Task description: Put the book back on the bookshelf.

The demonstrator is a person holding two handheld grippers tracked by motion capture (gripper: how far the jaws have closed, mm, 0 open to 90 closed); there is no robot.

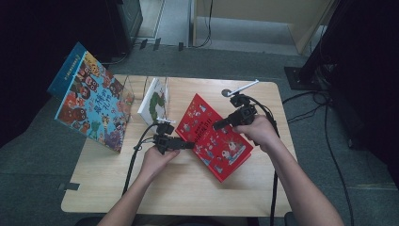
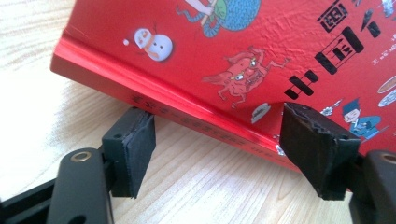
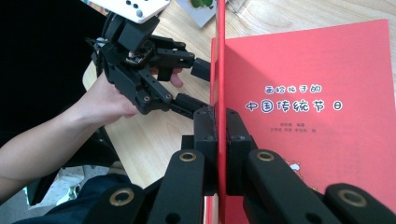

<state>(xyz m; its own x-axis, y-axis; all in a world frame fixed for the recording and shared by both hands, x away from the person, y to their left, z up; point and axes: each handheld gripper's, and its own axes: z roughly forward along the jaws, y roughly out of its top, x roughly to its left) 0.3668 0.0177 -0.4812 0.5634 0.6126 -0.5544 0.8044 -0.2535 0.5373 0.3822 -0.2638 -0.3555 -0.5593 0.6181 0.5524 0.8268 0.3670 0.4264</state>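
Note:
A red picture book (image 1: 221, 141) lies slantwise on the wooden table (image 1: 179, 188). My right gripper (image 1: 217, 125) is shut on the book's thin front cover (image 3: 219, 56), which stands edge-on between its pads (image 3: 205, 130) in the right gripper view; beside it shows a red title page (image 3: 317, 140) with white characters. My left gripper (image 1: 188, 145) sits at the book's left edge with its jaws wide. In the left gripper view the book's spine edge (image 2: 187, 100) runs between the two pads (image 2: 135, 144), which do not press on it. The left gripper (image 3: 200, 87) also appears in the right gripper view.
A large colourful picture book (image 1: 91, 101) stands propped at the table's left. A white and green book (image 1: 155, 101) leans upright in a clear rack (image 1: 136, 89). A small white stand (image 1: 242, 88) is at the back edge. Cables trail off the front.

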